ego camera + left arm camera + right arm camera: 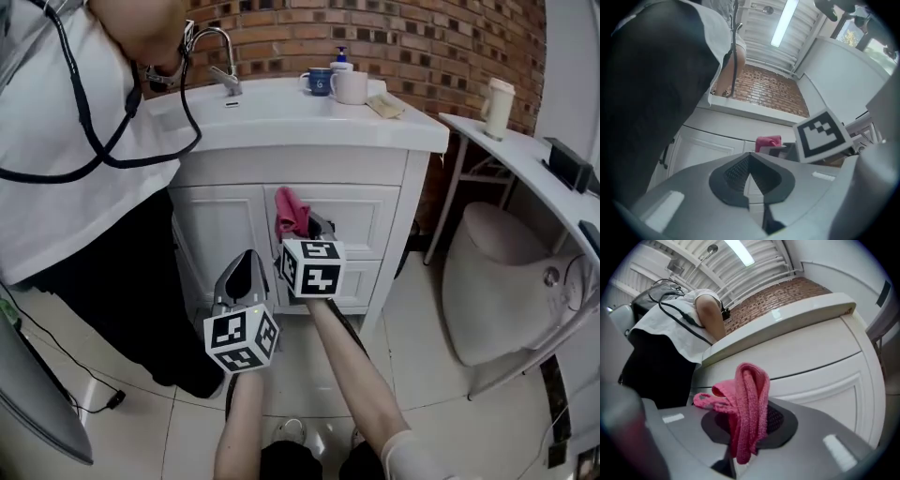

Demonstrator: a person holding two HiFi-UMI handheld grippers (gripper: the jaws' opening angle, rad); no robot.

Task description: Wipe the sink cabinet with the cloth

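**Now at the cabinet front: a pink cloth, pinched and raised**

The right gripper is clamped on the cloth, its jaws shut over a bunched fold of pink terry. It holds the cloth up before the white cabinet, at the upper panels below the sink. Whether the fabric is actually touching the paint cannot be told from any view.

The left gripper hangs just beside and lower. Its pads are pressed together with nothing between them.

The cloth looks light, soft and limp, so it should fold wherever it is pushed and carries no risk of breaking. A pinch across the gathered middle, as here, seems the sound grip. It leaves a thick looped pad ahead of the jaws to press flat on the panel.

That loop stands upright out of the jaws. Its long axis runs along them and points up toward the cabinet front and the countertop edge. A thin loose tail droops off to the left in the right gripper view, and it may drag or flap during a stroke.

A second person in a white shirt leans over the sink at the left, close to the cabinet's left door.
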